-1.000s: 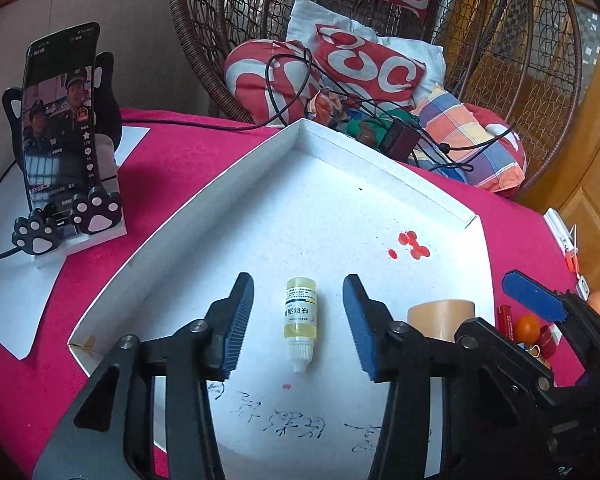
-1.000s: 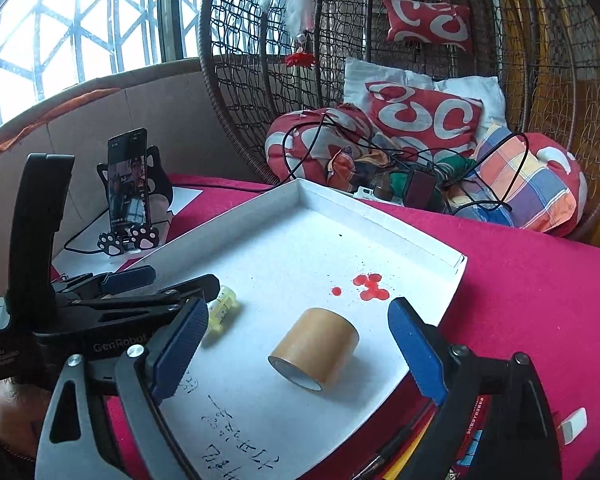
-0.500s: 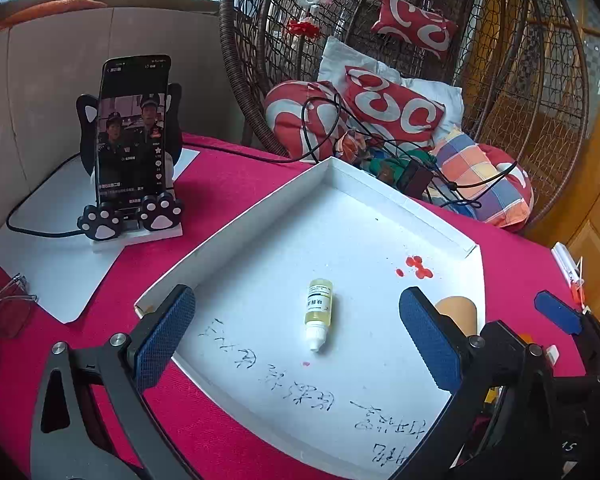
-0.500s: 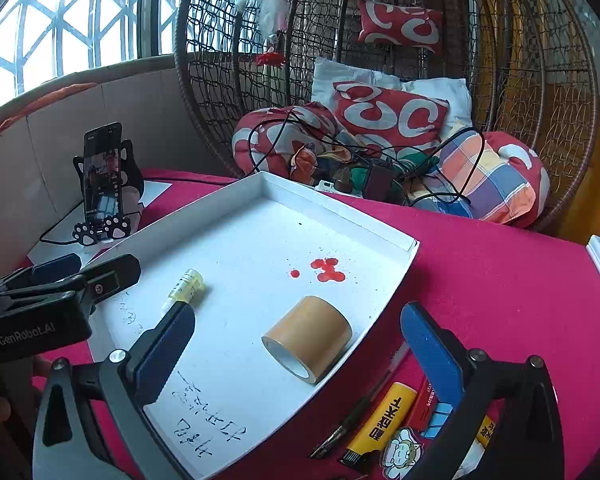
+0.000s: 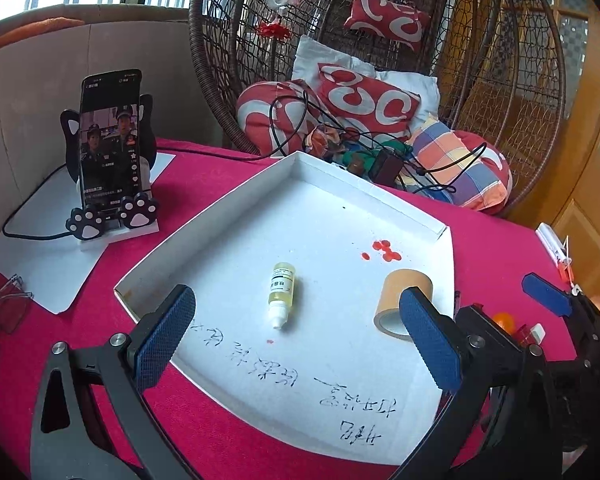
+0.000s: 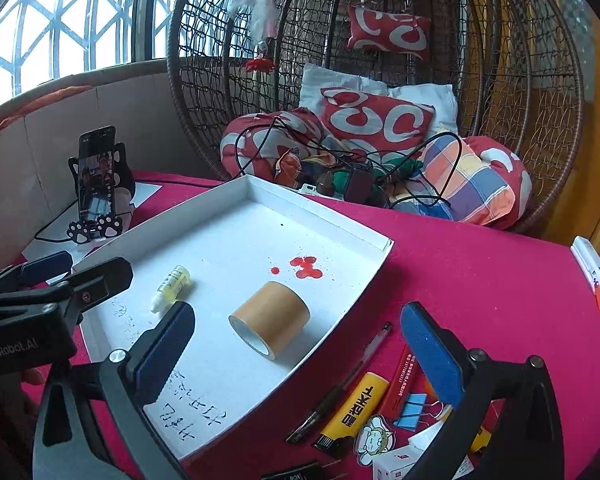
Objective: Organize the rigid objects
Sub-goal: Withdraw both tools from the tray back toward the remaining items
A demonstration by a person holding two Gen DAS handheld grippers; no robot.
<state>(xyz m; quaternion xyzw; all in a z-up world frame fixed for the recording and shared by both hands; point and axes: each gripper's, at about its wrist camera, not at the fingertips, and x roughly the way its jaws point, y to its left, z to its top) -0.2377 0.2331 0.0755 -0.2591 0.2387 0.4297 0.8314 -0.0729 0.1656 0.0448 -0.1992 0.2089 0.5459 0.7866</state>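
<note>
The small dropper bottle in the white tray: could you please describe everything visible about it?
The small clear plastic dropper bottle of pale yellow liquid has a white nozzle cap and a white printed label. It lies on its side on the floor of the shallow white cardboard tray, cap toward the handwritten characters, apart from the brown tape roll. Nothing grips it.

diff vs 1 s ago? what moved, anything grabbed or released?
The left hand-held gripper opened wider around the dropper bottle and backed away, leaving it lying in the white tray. The right hand-held gripper also drew back, open and empty, so the pen and yellow stick beside the tray now show. Bottle and tape roll have not moved.
</note>
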